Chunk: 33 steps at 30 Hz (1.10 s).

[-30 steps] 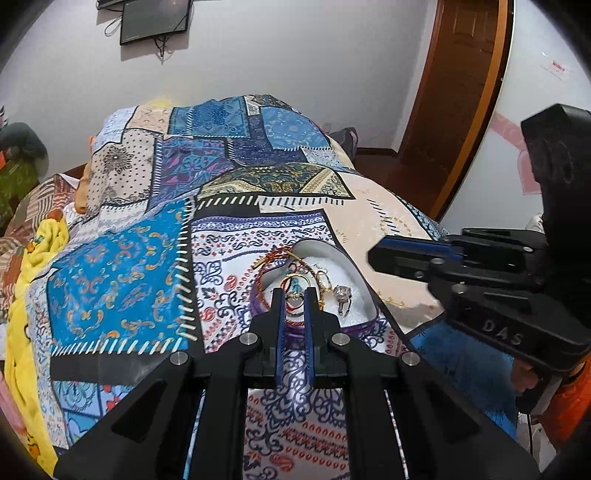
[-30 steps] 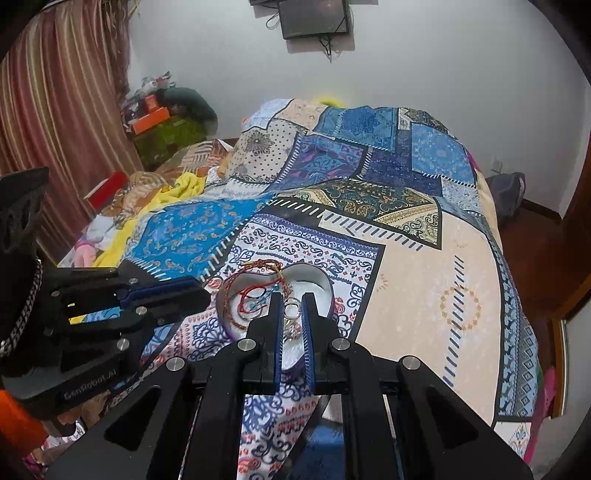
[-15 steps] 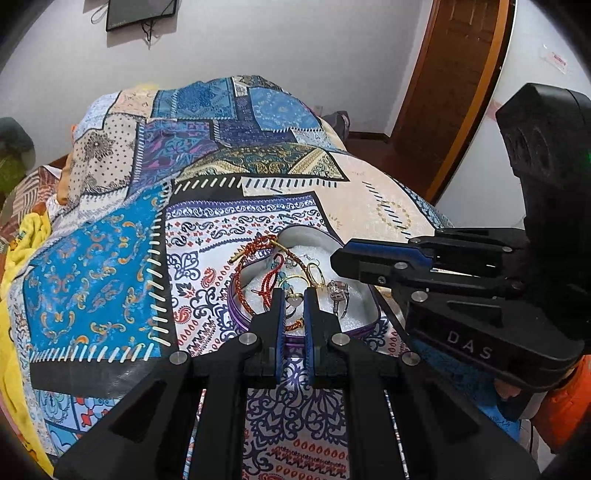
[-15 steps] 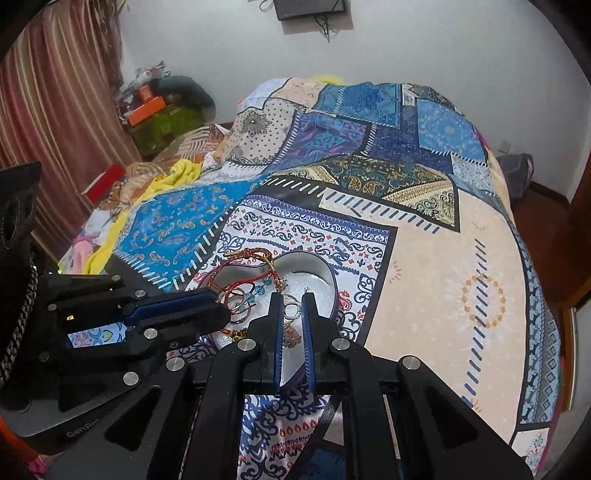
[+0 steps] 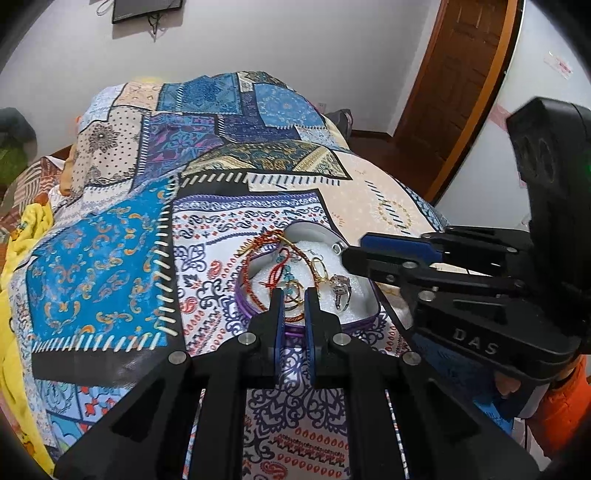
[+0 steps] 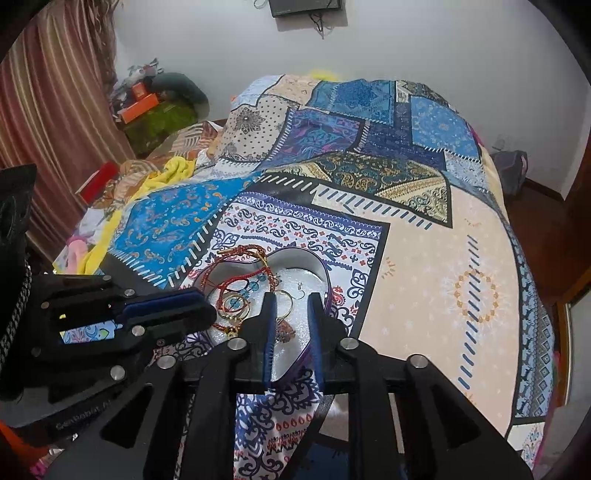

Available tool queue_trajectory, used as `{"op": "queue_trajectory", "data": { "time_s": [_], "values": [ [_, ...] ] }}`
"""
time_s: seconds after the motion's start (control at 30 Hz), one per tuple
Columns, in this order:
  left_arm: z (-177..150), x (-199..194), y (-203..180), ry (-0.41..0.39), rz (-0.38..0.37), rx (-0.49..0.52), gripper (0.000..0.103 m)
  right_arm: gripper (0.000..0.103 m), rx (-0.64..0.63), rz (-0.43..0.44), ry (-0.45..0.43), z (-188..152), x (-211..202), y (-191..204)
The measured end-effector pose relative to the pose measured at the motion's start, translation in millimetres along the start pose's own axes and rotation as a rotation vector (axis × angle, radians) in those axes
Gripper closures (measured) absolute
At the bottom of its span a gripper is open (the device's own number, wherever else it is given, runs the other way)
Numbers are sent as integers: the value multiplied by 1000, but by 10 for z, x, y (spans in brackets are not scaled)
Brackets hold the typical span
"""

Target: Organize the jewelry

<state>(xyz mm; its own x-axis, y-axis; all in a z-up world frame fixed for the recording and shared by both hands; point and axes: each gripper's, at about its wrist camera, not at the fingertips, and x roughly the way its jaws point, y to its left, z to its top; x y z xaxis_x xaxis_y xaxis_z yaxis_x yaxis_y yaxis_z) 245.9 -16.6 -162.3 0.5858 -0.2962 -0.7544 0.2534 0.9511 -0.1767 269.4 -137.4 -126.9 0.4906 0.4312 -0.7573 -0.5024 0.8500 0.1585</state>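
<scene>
A: Start with what sits nearest the tongs.

B: The left gripper has its blue-lined fingers set a narrow way apart, nothing pinched between them. The tips hang over the near rim of the heart-shaped tin with a purple band and white lining, which rests on the patchwork bedspread in blue, cream and purple.

A: And the other one?

B: The right gripper is spread wider, with its fingers either side of the tin's near point. It grips nothing. From the left wrist view it reaches in from the right, its tips above the tin's right lobe.

A: What lies just past the tips?

B: Jewelry, heaped in the tin. Right ahead of the left tips is a silver ring with a stone, a little to their right. A gold hoop sits just beyond the right gripper's left finger, with a second gold ring around a blue bead further left.

A: The cords?

B: A red braided cord bracelet lies in the tin's left half, beyond the left tips. A red and gold twisted cord hangs over the far rim, partly on the bedspread.

A: Farther on?

B: The bedspread runs away to the white wall. Left of it lies a yellow blanket. A dark screen hangs on the wall, and a brown wooden door stands far right of the left gripper.
</scene>
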Motion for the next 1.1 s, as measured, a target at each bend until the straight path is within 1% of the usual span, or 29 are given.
{"op": "queue_trajectory", "data": {
  "time_s": [0.2,0.27,0.37,0.5,0.53,0.63,0.7,0.77,0.8,0.83,0.87,0.9,0.93,0.97,1.0,1.03,1.07,1.1],
  "values": [
    [20,-315,48,-59,32,-38,94,86,-6,-19,-65,37,-329,72],
    [40,-444,45,-84,45,-41,94,86,-12,-33,-102,54,-497,120],
    [69,-720,3,-142,71,-37,94,86,-21,-47,-167,71,-794,198],
    [102,-1203,-114,-259,106,-21,94,86,-31,-74,-282,70,-1266,341],
    [96,-1380,-167,-303,118,-14,94,86,-33,-78,-317,60,-1402,386],
    [69,-1740,-292,-397,152,6,93,86,-45,-106,-442,-13,-1852,540],
    [4,-1998,-397,-467,180,24,93,86,-54,-124,-507,-61,-2057,628],
    [-65,-2190,-458,-517,194,31,87,86,-60,-147,-573,-136,-2261,730],
    [-105,-2280,-488,-542,200,32,79,85,-60,-156,-596,-169,-2332,768],
    [-153,-2373,-522,-569,207,31,68,84,-59,-164,-619,-208,-2401,807],
    [-202,-2458,-551,-597,217,28,63,75,-57,-171,-639,-246,-2457,842],
    [-248,-2528,-574,-621,227,26,57,58,-53,-178,-655,-283,-2502,865],
    [-289,-2583,-597,-640,236,25,53,48,-48,-188,-673,-319,-2541,885],
    [-306,-2613,-605,-650,240,23,51,34,-45,-207,-701,-374,-2590,919],
    [-333,-2653,-610,-659,242,20,43,27,-46,-221,-714,-389,-2600,934],
    [-361,-2689,-613,-667,244,15,32,26,-50,-240,-724,-413,-2619,959],
    [-390,-2722,-613,-680,248,7,27,25,-56,-257,-729,-422,-2622,979],
    [-404,-2734,-615,-690,254,1,15,23,-59,-267,-731,-419,-2606,979]
  ]
}}
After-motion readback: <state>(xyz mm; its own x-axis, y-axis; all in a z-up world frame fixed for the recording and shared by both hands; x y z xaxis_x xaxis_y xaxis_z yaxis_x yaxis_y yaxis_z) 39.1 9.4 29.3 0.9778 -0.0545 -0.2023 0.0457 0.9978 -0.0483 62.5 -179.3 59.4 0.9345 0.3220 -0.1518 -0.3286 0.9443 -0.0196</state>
